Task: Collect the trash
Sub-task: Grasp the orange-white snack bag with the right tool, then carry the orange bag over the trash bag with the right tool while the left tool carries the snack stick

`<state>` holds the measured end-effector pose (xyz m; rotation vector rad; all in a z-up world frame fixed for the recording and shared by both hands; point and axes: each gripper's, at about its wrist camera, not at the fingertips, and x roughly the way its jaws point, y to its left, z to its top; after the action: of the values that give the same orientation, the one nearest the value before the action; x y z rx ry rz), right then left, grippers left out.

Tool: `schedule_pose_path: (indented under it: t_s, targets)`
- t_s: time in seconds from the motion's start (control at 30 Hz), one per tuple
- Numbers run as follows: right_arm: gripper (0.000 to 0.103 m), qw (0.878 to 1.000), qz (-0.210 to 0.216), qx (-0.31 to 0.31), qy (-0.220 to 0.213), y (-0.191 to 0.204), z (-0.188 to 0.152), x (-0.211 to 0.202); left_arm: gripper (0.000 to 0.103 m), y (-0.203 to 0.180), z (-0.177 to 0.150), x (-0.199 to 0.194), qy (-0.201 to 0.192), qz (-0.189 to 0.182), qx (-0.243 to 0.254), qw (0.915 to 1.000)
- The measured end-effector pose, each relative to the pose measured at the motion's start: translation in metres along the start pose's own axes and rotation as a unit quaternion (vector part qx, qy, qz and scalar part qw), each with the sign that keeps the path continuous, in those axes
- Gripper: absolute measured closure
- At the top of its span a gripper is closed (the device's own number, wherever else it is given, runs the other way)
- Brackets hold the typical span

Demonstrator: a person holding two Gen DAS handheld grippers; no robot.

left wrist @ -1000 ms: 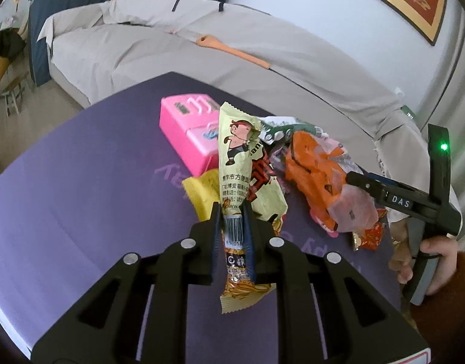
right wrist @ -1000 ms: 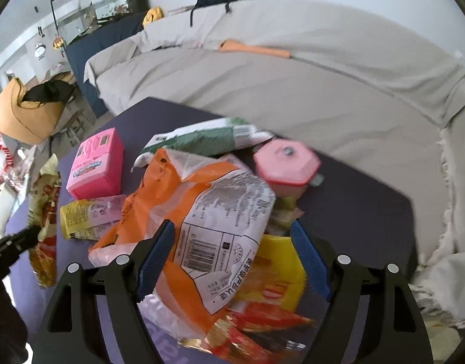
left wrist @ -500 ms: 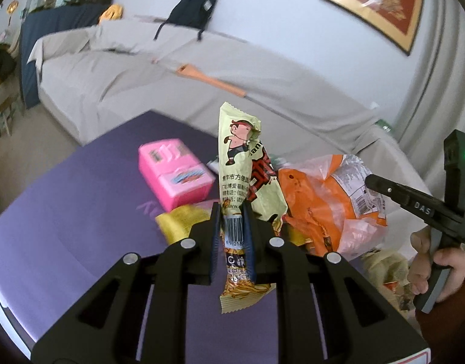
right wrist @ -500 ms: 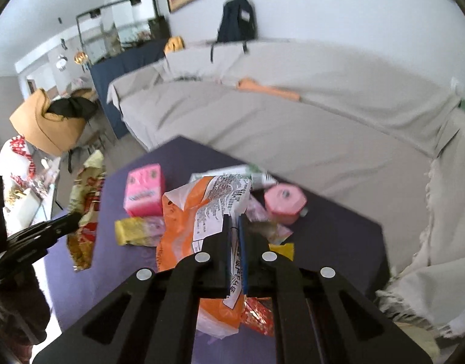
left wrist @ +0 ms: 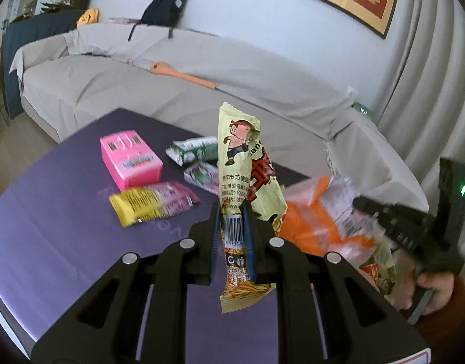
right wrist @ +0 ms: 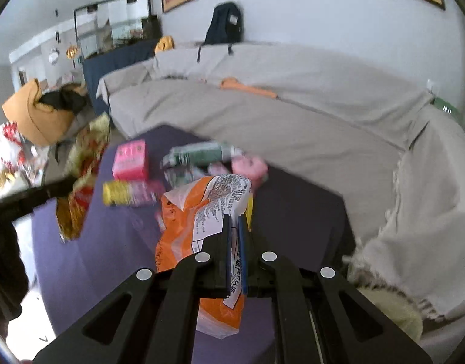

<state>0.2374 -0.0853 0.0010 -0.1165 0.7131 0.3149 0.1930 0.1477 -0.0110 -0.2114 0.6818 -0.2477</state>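
Purple table (left wrist: 50, 212), barcoded noodle wrapper (left wrist: 241, 182)

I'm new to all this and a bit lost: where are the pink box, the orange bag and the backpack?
pink box (left wrist: 129, 160), left wrist view, its top face.
orange bag (right wrist: 183, 212), right wrist view, its orange upper part.
backpack (left wrist: 165, 6), left wrist view, its dark body.

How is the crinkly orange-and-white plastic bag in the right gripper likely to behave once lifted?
The orange-and-white plastic bag probably hangs floppy: it folds and droops around the right gripper. It looks light, since a pinch on one thin edge carries it. The film may slip, as only a small strip sits between the pads.
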Motion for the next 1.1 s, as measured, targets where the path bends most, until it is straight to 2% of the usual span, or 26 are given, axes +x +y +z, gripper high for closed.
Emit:
schedule_pose_path:
  t_s: [0.03, 0.13, 0.2, 0.23, 0.3, 0.37, 0.43, 0.53, 0.57, 0.6, 0.7, 0.8, 0.93, 1.1]
  targets:
    - [0.096, 1.0, 0.0, -0.003, 0.005, 0.001, -0.007, 0.005, 0.09, 0.0, -0.004, 0.005, 0.008, -0.002, -0.001, 1.0]
    - [0.096, 0.998, 0.062, 0.005, 0.028, 0.001, -0.027, 0.025, 0.09, 0.001, -0.014, 0.015, 0.024, -0.004, -0.001, 0.9997]
    - [0.092, 0.996, 0.076, 0.011, 0.038, 0.002, -0.035, 0.033, 0.09, 0.003, -0.018, 0.02, 0.032, -0.004, -0.003, 0.9995]
    - [0.087, 0.996, 0.082, 0.015, 0.041, 0.001, -0.038, 0.034, 0.09, 0.006, -0.021, 0.023, 0.036, -0.004, -0.006, 0.9993]
    - [0.055, 0.992, 0.111, 0.031, 0.051, -0.003, -0.043, 0.041, 0.09, 0.009, -0.024, 0.027, 0.041, -0.004, -0.011, 0.9991]
    - [0.05, 0.988, 0.136, 0.038, 0.056, -0.001, -0.049, 0.043, 0.09, 0.012, -0.028, 0.029, 0.045, -0.004, -0.014, 0.9989]
    - [0.05, 0.987, 0.143, 0.025, 0.07, 0.007, -0.054, 0.049, 0.09, 0.015, -0.031, 0.032, 0.049, -0.003, -0.017, 0.9986]
    - [0.05, 0.989, 0.128, -0.002, 0.08, 0.02, -0.058, 0.056, 0.09, 0.02, -0.033, 0.035, 0.054, 0.0, -0.022, 0.9983]
    - [0.056, 0.991, 0.116, -0.004, 0.073, 0.022, -0.057, 0.054, 0.09, 0.022, -0.033, 0.034, 0.054, 0.002, -0.024, 0.9982]
    - [0.074, 0.992, 0.111, -0.005, 0.066, 0.023, -0.054, 0.051, 0.09, 0.023, -0.033, 0.032, 0.054, 0.002, -0.024, 0.9983]
    - [0.09, 0.992, 0.114, -0.005, 0.054, 0.024, -0.04, 0.037, 0.09, 0.023, -0.027, 0.022, 0.044, 0.008, -0.022, 0.9988]
    - [0.092, 0.992, 0.118, -0.012, 0.032, 0.023, -0.024, 0.013, 0.09, 0.018, -0.015, 0.006, 0.022, 0.01, -0.018, 0.9995]
    - [0.092, 0.994, 0.105, -0.008, -0.03, 0.013, 0.002, -0.042, 0.09, -0.002, 0.0, -0.02, -0.008, 0.003, -0.002, 1.0]
    - [0.092, 0.994, 0.065, -0.016, -0.081, -0.004, 0.013, -0.103, 0.09, -0.039, 0.013, -0.043, -0.033, -0.022, 0.021, 0.999]
